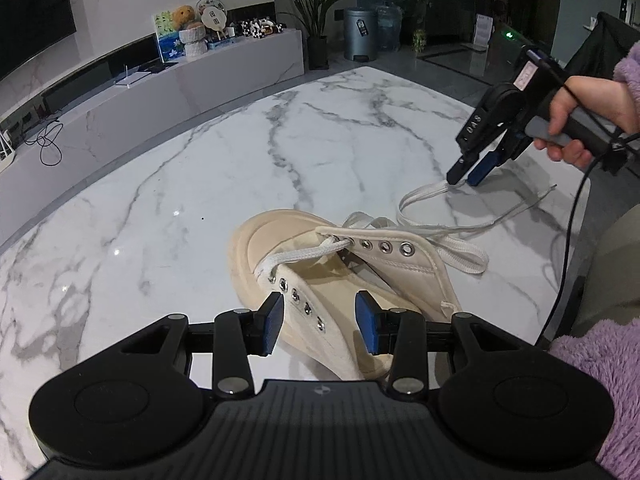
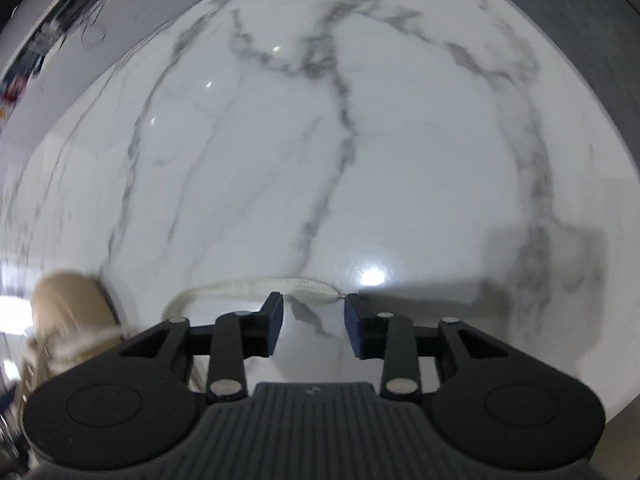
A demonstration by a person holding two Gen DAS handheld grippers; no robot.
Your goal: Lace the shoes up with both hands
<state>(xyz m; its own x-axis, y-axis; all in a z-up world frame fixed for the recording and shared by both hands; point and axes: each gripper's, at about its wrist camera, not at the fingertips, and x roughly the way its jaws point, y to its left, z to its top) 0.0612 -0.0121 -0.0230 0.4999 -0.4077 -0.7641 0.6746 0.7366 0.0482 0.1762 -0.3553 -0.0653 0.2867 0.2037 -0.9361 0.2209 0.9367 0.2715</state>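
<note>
Lying on its side near the front edge of the white grey-veined marble table [image 1: 240, 152], the cream canvas high-top shoe [image 1: 344, 280] leaves broad bare stone beyond it. The left gripper [image 1: 320, 322] hovers with jaws apart over the eyelet row. The right gripper [image 2: 313, 322], jaws also parted, holds nothing; the flat white shoelace [image 2: 256, 284] lies just ahead of its fingertips (the shoe there is blurred and cut off at the frame's left edge).
</note>
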